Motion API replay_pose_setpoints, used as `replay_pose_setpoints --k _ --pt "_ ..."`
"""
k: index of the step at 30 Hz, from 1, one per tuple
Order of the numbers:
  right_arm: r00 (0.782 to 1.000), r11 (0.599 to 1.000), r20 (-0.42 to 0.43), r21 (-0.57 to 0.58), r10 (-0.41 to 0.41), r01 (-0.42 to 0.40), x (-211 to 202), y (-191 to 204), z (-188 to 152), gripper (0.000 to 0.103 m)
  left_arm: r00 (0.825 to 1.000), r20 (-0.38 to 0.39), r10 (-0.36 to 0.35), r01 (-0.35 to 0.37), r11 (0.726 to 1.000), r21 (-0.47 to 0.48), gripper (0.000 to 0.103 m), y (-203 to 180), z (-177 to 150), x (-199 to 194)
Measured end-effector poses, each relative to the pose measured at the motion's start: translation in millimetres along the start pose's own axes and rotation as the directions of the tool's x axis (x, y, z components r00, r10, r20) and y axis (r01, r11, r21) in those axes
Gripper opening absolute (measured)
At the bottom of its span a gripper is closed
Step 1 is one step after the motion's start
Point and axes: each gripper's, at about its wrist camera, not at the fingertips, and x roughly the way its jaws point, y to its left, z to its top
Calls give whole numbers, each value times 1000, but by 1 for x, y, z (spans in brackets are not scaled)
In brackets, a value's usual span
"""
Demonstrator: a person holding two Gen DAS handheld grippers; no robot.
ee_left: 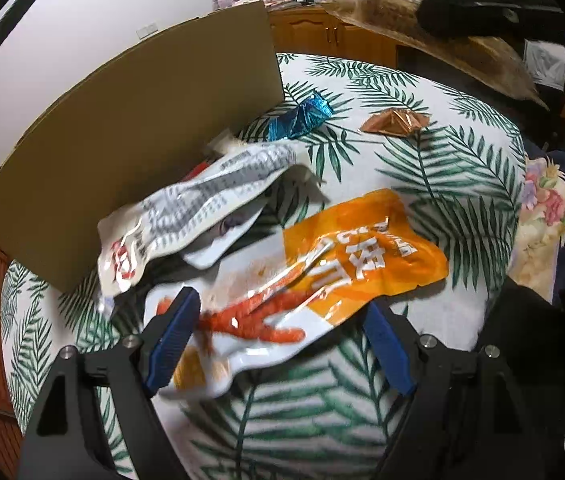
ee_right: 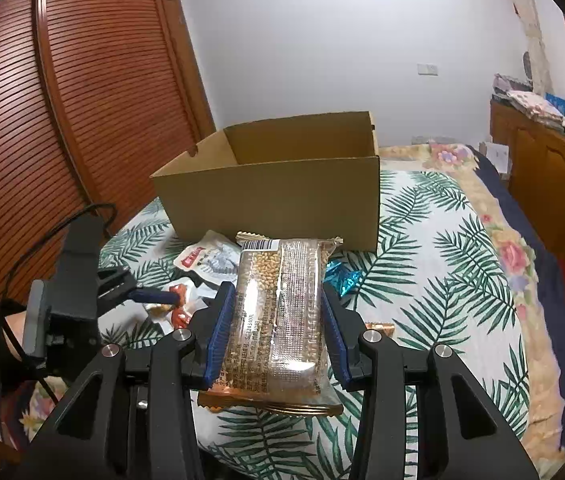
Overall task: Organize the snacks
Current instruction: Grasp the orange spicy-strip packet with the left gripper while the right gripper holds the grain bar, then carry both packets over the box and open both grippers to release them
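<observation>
My left gripper (ee_left: 282, 336) is open, its blue pads either side of an orange-and-white snack bag (ee_left: 322, 276) lying on the leaf-print bedspread. A white printed packet (ee_left: 194, 208) lies against the cardboard box (ee_left: 130, 152). A blue foil wrapper (ee_left: 302, 118) and a copper foil wrapper (ee_left: 394, 122) lie farther off. My right gripper (ee_right: 278, 316) is shut on a clear pack of grain bars (ee_right: 278, 312), held above the bed in front of the open cardboard box (ee_right: 274, 196). The left gripper (ee_right: 154, 298) shows at the left of the right wrist view.
A leaf-print bedspread (ee_right: 442, 280) covers the bed. A slatted wooden wardrobe (ee_right: 62, 120) stands at left. A wooden cabinet (ee_right: 554, 168) with clutter on top runs along the right. A blue foil wrapper (ee_right: 342, 278) lies right of the held pack.
</observation>
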Motion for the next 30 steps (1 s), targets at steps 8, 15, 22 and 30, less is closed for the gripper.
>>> replay_pose_setpoints --k 8,15,22,30 --pt "1000 1000 -1 17 0 0 -2 -7 -5 42 1000 19 -9 10 1000 -10 78 -1 19 13" --pt "1000 999 -15 32 -4 5 3 -13 -10 42 998 52 -31 33 999 -34 41 -3 20 11" --pt "1000 999 -26 42 1 0 7 -13 -16 42 997 74 -18 23 997 -68 31 0 14 -5" --pt "1000 999 -29 38 3 -2 11 -9 -17 42 992 129 -12 28 991 -129 23 5 8 -25"
